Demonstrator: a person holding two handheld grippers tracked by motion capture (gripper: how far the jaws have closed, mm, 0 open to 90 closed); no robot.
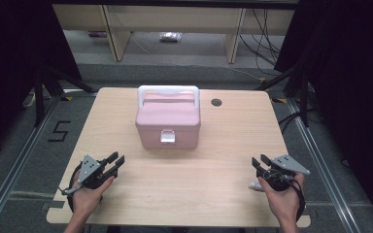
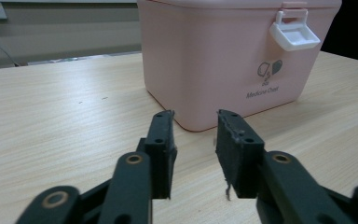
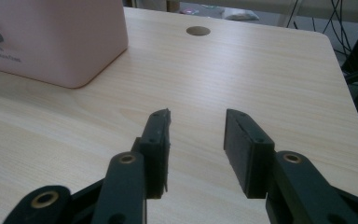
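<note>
Table [image 1: 184, 179]: pale wood-grain laminate, smooth, slight sheen. Pink box [image 1: 167, 121]: smooth matt plastic; white plastic latch [image 2: 294, 33] and handle [image 1: 168, 90]. Gripper pads [image 2: 235, 147]: black, rubbery-looking, matt, edges frayed. Floor [image 1: 9, 145]: grey, carpet-like, rough.

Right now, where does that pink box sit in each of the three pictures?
High view: the pink box stands at the middle of the table, toward the far side, white handle on top.
Left gripper view: it stands at upper right, beyond the jaws, its white latch facing the camera.
Right gripper view: one corner of it shows at upper left.
Shared landmark: the round hole in the table, to the right of the box.
</note>
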